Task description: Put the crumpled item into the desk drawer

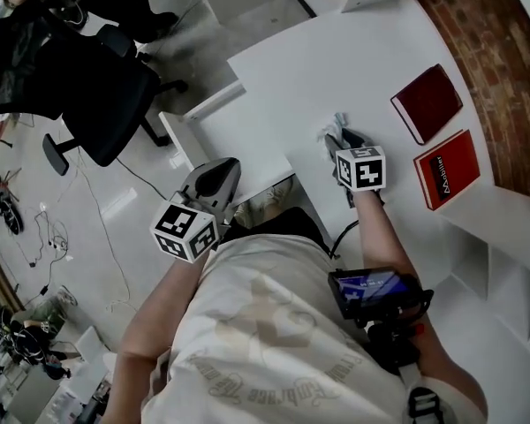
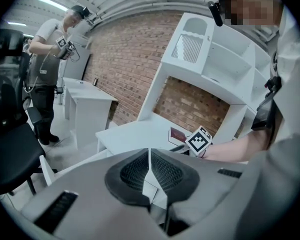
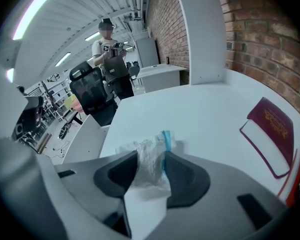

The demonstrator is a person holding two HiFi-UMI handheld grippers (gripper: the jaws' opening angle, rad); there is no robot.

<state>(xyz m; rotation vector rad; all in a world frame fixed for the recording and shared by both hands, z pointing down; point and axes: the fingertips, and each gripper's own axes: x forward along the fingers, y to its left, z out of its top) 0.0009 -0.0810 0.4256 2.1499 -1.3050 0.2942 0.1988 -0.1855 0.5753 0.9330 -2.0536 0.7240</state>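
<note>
Dark red book (image 1: 427, 102) beside red book (image 1: 446, 169), near brick wall (image 1: 503, 51); black chair (image 1: 106, 95) well apart on floor (image 1: 115, 228).

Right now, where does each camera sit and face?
Head view: on the head, steeply down at the white desk; torso, arms, left gripper and right gripper show.
Left gripper view: on that gripper, along shut jaws toward the desk; right forearm shows.
Right gripper view: on that gripper, along jaws gripping the crumpled item.
Shared: head and right gripper views show the dark red book.
</note>
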